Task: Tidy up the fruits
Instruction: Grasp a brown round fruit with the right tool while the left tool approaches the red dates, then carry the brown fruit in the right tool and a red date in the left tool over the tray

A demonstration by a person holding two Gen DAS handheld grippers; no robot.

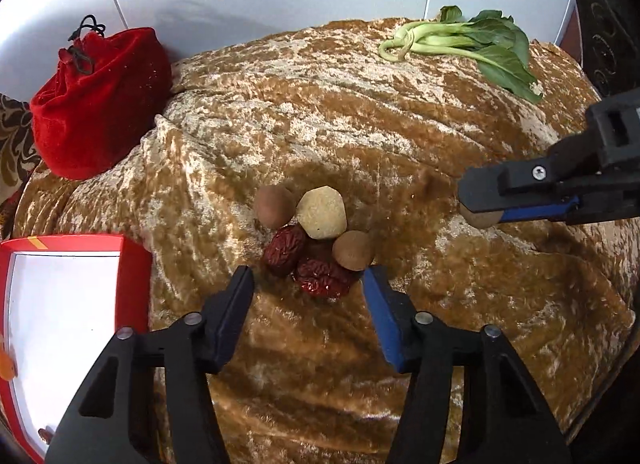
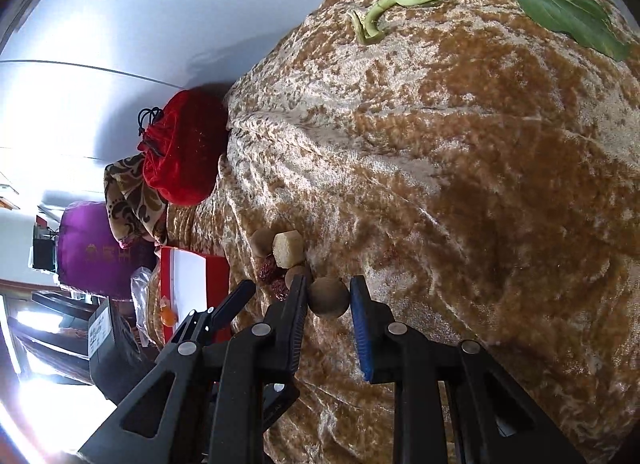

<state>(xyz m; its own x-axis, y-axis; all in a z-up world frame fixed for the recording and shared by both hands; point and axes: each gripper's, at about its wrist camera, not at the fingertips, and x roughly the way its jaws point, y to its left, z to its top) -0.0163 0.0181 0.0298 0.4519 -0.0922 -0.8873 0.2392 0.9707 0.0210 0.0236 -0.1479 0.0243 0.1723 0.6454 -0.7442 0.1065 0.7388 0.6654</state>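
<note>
The jaws of the left gripper [image 1: 308,284] stand apart just near of the fruit pile [image 1: 316,242], nothing pressed between them. A red box [image 1: 134,264] lies left. In the right view, the right gripper [image 2: 326,296] is clamped on a brown fruit [image 2: 328,298] over the velvet cloth [image 2: 480,184], with open cloth to the right.

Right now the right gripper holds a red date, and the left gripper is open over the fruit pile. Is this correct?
Not quite. The right gripper holds a round brown fruit, not a red date; the right wrist view shows it. The left gripper is indeed open over the fruit pile.
</note>
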